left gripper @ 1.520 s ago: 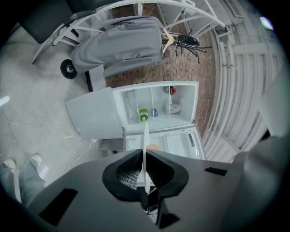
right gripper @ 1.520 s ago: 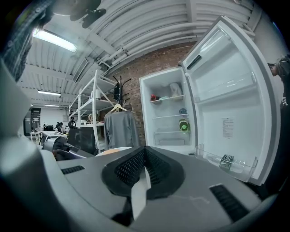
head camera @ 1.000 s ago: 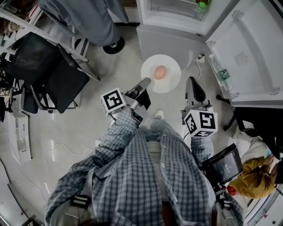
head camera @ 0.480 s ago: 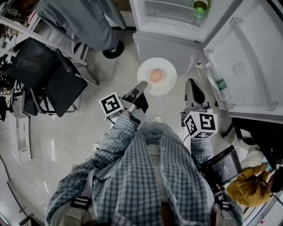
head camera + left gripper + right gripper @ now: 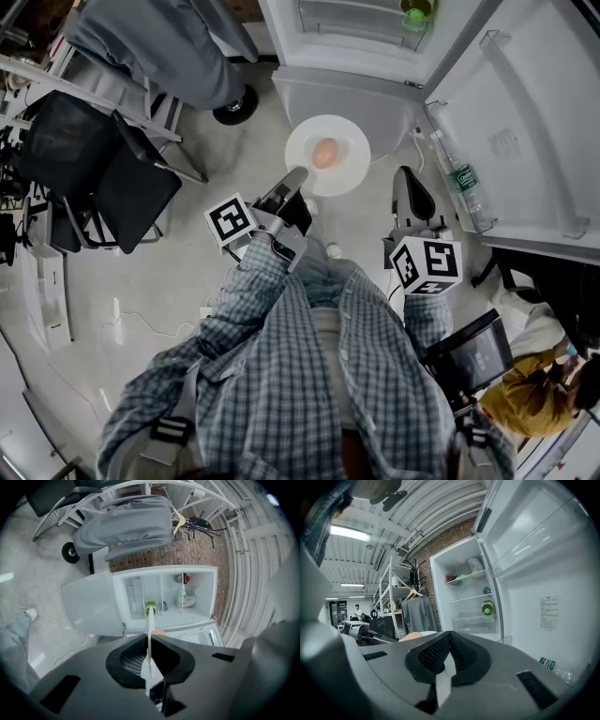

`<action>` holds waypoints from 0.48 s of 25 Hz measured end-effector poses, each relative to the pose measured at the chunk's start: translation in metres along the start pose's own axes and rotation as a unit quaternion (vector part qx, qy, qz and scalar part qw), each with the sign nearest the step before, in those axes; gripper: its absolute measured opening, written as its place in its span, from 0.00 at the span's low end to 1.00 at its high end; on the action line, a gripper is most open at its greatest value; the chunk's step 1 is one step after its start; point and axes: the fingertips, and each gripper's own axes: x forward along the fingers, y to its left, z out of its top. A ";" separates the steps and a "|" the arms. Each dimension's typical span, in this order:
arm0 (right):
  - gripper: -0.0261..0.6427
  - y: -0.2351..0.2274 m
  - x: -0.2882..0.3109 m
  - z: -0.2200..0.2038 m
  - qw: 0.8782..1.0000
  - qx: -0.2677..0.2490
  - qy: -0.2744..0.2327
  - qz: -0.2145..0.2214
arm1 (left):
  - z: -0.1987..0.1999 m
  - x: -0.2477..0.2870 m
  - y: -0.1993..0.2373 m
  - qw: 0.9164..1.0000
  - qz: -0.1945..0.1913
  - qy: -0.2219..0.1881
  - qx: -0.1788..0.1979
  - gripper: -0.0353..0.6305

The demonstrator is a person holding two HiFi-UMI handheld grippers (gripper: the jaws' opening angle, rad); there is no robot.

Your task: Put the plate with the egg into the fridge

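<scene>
We see white round plate, level, held above floor just before open fridge; near rim clamped in left gripper. We note brown egg lying at plate centre. Fridge door swung wide at right.

Blue-grey checked shirt; black-and-white marker cubes

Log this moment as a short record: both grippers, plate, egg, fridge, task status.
left gripper: jaws shut on plate rim
right gripper: jaws together, nothing held
plate: held over the floor, just in front of the fridge
egg: on plate, near its middle
fridge: upper door open, a few items on shelves
task status: plate not yet inside
</scene>
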 end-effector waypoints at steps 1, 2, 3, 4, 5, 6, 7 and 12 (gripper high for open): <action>0.05 -0.001 0.002 0.001 1.000 -0.001 -0.001 -0.001 | 0.002 0.003 0.000 1.000 -0.001 0.001 0.001 0.08; 0.05 -0.002 0.004 0.001 1.000 -0.003 -0.001 -0.002 | 0.004 0.007 0.000 1.000 -0.002 0.002 0.002 0.08; 0.05 -0.004 0.006 0.002 1.000 -0.004 -0.002 -0.003 | 0.005 0.010 -0.001 1.000 -0.004 0.003 0.003 0.08; 0.05 -0.006 0.008 0.003 1.000 -0.005 -0.003 -0.005 | 0.007 0.014 -0.001 1.000 -0.005 0.005 0.003 0.08; 0.05 -0.007 0.011 0.004 1.000 -0.006 -0.004 -0.007 | 0.008 0.017 -0.001 1.000 -0.005 0.008 0.003 0.08; 0.05 -0.008 0.015 0.006 1.000 -0.006 -0.006 -0.009 | 0.011 0.022 -0.002 1.000 -0.006 0.011 0.004 0.08; 0.05 -0.009 0.019 0.008 1.000 -0.006 -0.007 -0.010 | 0.013 0.026 -0.003 1.000 -0.008 0.014 0.006 0.08; 0.05 -0.008 0.041 0.014 1.000 -0.010 -0.007 -0.008 | 0.029 0.048 -0.004 1.000 -0.011 0.022 0.003 0.08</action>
